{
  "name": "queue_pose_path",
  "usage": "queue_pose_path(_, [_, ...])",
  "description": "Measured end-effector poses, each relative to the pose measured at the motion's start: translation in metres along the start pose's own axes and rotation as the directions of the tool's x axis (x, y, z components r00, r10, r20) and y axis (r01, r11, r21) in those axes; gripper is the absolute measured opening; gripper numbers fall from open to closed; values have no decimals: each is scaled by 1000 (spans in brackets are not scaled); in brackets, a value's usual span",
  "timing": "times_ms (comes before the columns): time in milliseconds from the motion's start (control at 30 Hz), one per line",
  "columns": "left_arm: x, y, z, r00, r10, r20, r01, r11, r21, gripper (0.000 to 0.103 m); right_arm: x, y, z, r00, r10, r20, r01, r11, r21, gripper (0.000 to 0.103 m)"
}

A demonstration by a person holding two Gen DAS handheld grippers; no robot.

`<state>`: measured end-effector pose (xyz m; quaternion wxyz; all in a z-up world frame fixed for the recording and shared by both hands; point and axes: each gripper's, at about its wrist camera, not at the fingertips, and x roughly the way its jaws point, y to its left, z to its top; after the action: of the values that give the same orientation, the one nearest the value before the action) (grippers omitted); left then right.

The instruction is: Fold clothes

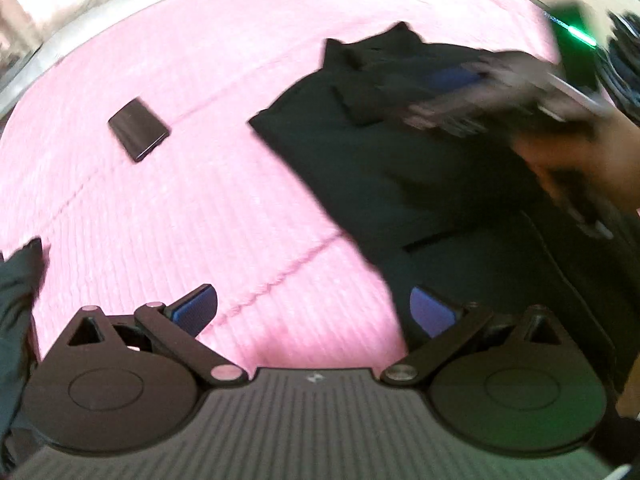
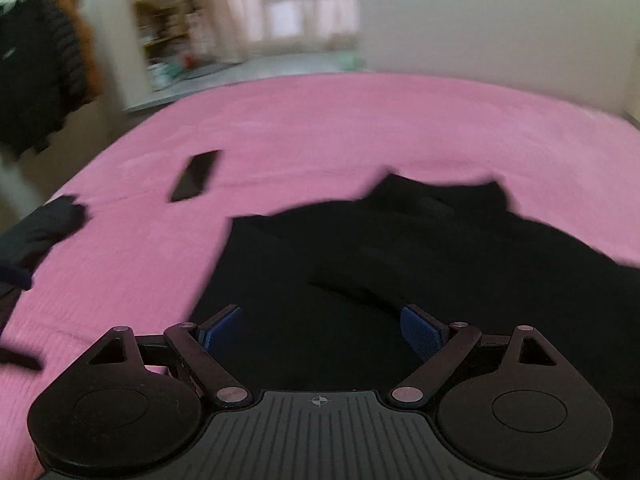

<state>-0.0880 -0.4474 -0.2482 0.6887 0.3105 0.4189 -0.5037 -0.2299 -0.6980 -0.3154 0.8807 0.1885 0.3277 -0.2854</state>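
A black garment [image 1: 400, 168] lies spread on the pink bedspread [image 1: 180, 208], partly folded, its collar at the far end. My left gripper [image 1: 314, 312] is open and empty, above the bedspread at the garment's left edge. In the left wrist view the right gripper [image 1: 472, 92] shows blurred over the garment's upper right part. In the right wrist view the garment [image 2: 400, 264] fills the lower middle, and my right gripper [image 2: 320, 332] is open and empty just above it.
A black phone [image 1: 138, 128] lies on the bedspread left of the garment; it also shows in the right wrist view [image 2: 195, 176]. Another dark garment [image 1: 16, 300] lies at the left edge. A dark jacket [image 2: 36, 68] hangs beyond the bed.
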Motion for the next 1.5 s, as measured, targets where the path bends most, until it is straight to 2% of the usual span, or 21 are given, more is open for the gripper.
queue_pose_path(133, [20,30,17,999,-44,11,45,994,-97,96,-37,-67,-7,985,-173,-19,174,981,87,89])
queue_pose_path(200, [46,31,46,994,-105,27,108,986,-124,87,-56,-100,-2,965,-261,-42,264,955,135,89])
queue_pose_path(267, [73,30,76,988,-143,50,149,978,-145,80,-64,-130,-8,948,-313,-65,319,933,164,89])
queue_pose_path(400, [133,21,132,982,-173,78,185,966,-181,70,-69,-176,-15,931,-352,-100,364,915,173,89])
queue_pose_path(533, [191,11,164,974,-228,5,221,941,-258,67,-57,-200,-22,922,-366,-126,385,902,197,90])
queue_pose_path(567, [199,7,168,971,-240,-10,229,939,-258,63,-53,-206,-25,921,-365,-134,386,897,213,91])
queue_pose_path(600, [207,3,172,968,-251,-23,237,938,-253,43,-50,-211,-27,921,-363,-142,388,893,227,93])
queue_pose_path(667, [215,-3,174,969,-242,-55,222,945,-241,26,-49,-215,-27,923,-357,-143,383,892,242,94])
queue_pose_path(700, [214,-6,174,973,-220,-64,201,954,-221,13,-54,-213,-24,928,-350,-130,372,896,242,94])
queue_pose_path(767, [199,-7,178,983,-177,-37,170,974,-152,5,-61,-208,-17,937,-336,-100,350,905,240,95])
queue_pose_path(833, [165,-2,186,991,-107,79,112,991,-70,5,-58,-206,-11,944,-322,-79,331,914,235,100])
queue_pose_path(900, [135,9,189,982,-24,185,29,999,-24,4,-50,-203,-11,950,-304,-79,314,922,228,102])
queue_pose_path(933, [131,18,187,980,16,197,-10,999,-34,4,-44,-201,-12,952,-292,-91,305,926,223,102])
queue_pose_path(1000, [149,35,181,991,52,122,-43,996,-76,7,-37,-198,-12,953,-281,-110,299,930,215,102])
queue_pose_path(1100, [186,48,164,999,40,-25,-42,995,-95,17,-33,-195,-16,952,-280,-123,301,930,211,102])
queue_pose_path(1200, [186,44,147,998,57,-24,-58,997,-47,25,-29,-201,-28,942,-286,-174,320,922,216,102])
queue_pose_path(1267, [171,43,137,999,48,13,-47,997,-59,30,-33,-215,-38,921,-335,-198,379,890,254,102])
queue_pose_path(1333, [160,38,129,999,34,31,-32,998,-57,30,-37,-231,-47,895,-384,-225,438,849,294,102])
queue_pose_path(1400, [151,29,121,999,18,33,-17,1000,-26,31,-49,-252,-57,848,-456,-272,531,743,408,102])
queue_pose_path(1467, [141,17,114,1000,-2,28,2,1000,7,31,-61,-261,-62,837,-460,-297,547,684,483,102])
queue_pose_path(1500, [139,9,110,1000,-16,24,15,1000,25,31,-67,-257,-60,849,-455,-269,528,701,479,102])
